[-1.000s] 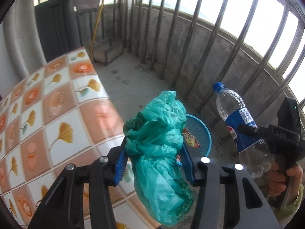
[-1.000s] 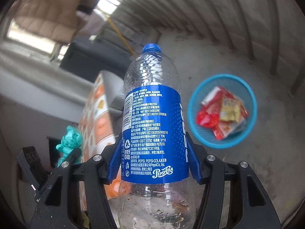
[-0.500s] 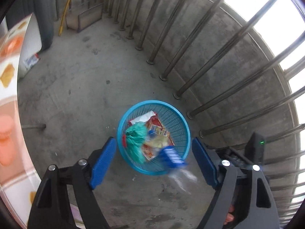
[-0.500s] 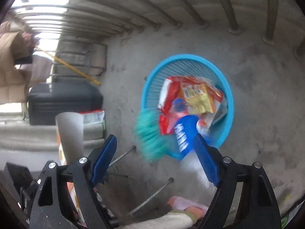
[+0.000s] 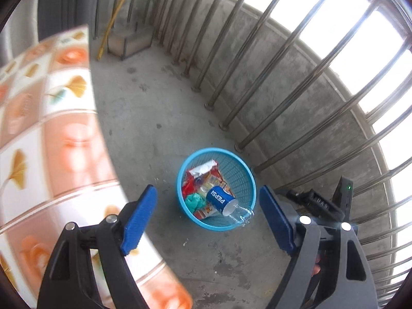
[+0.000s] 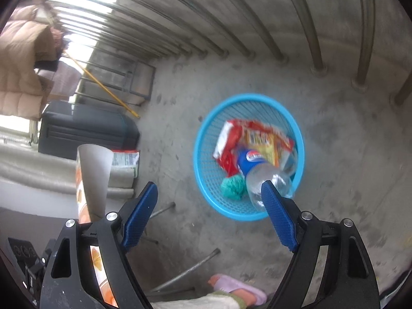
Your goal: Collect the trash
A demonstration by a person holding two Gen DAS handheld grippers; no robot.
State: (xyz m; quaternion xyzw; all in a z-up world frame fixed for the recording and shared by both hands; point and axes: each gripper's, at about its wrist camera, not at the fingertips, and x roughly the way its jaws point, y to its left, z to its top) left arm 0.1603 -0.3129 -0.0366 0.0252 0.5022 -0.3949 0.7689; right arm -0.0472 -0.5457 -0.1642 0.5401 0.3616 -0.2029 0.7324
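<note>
Your left gripper (image 5: 207,222) hangs over the concrete floor (image 5: 154,118) with its blue pads spread wide and nothing between them. To its left runs the worktop (image 5: 51,134) with its orange-and-white tile pattern, blurred at the edge. Ahead of the pads sits the blue mesh basket (image 5: 239,177), near the foot of the metal railing (image 5: 296,82). Inside it lie red and yellow snack wrappers (image 5: 203,177), the crumpled green plastic bag (image 5: 195,200) and the Pepsi bottle (image 5: 226,203), which rests tilted with its clear base poking over the near rim.

Your right gripper (image 6: 209,217) also stands wide apart and holds nothing. From its camera the basket (image 6: 206,159) is ahead and a little right, with the wrappers (image 6: 257,139), the green bag (image 6: 233,187) and the bottle (image 6: 260,172) in it; the right pad overlaps the bottle's base in view only. Bottom centre, your foot in a pink slipper (image 6: 239,289) stands on the floor.
</note>
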